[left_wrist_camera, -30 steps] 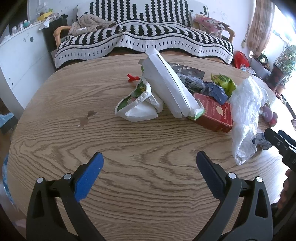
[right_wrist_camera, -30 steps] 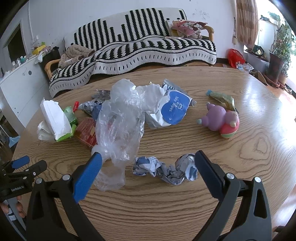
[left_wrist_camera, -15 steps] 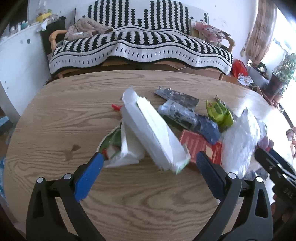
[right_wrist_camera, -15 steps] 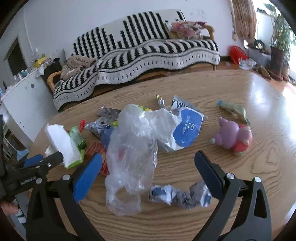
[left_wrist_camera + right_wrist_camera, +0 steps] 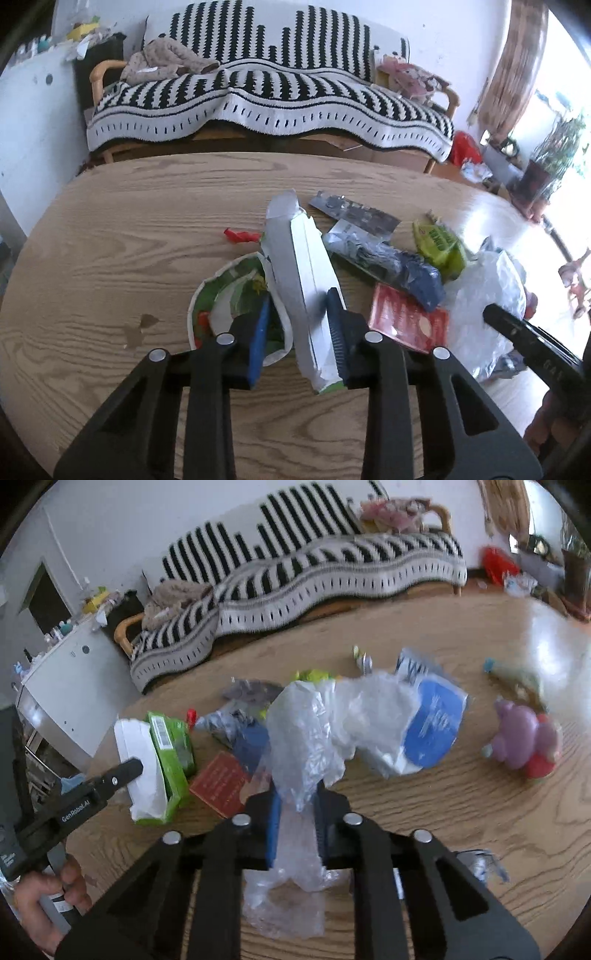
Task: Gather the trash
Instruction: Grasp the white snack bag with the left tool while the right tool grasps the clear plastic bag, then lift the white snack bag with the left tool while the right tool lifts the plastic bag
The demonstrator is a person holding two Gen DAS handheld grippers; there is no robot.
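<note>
Trash lies scattered over a round wooden table (image 5: pixel 122 229). My left gripper (image 5: pixel 297 338) has its jaws closing on a white and green carton (image 5: pixel 295 266), with the blue pads against its two sides near the lower end. In the right wrist view one left fingertip (image 5: pixel 125 771) rests on the carton's (image 5: pixel 147 760) white face. My right gripper (image 5: pixel 295 827) has its jaws closing on a crumpled clear plastic bag (image 5: pixel 306 738), and the film is pinched between the pads. The bag (image 5: pixel 487 291) and the right fingertip (image 5: pixel 498 317) also show at the right of the left wrist view.
A white and green pouch (image 5: pixel 225 291) lies left of the carton. A red packet (image 5: pixel 406 321), a dark blue wrapper (image 5: pixel 402 269) and a green wrapper (image 5: pixel 439 243) lie to its right. A purple toy (image 5: pixel 521 738), a blue wipes pack (image 5: pixel 432 723) and a striped sofa (image 5: pixel 266 96) are beyond.
Both grippers moved forward over the trash and went from wide open to closed: the left around the carton, the right around the clear plastic bag.
</note>
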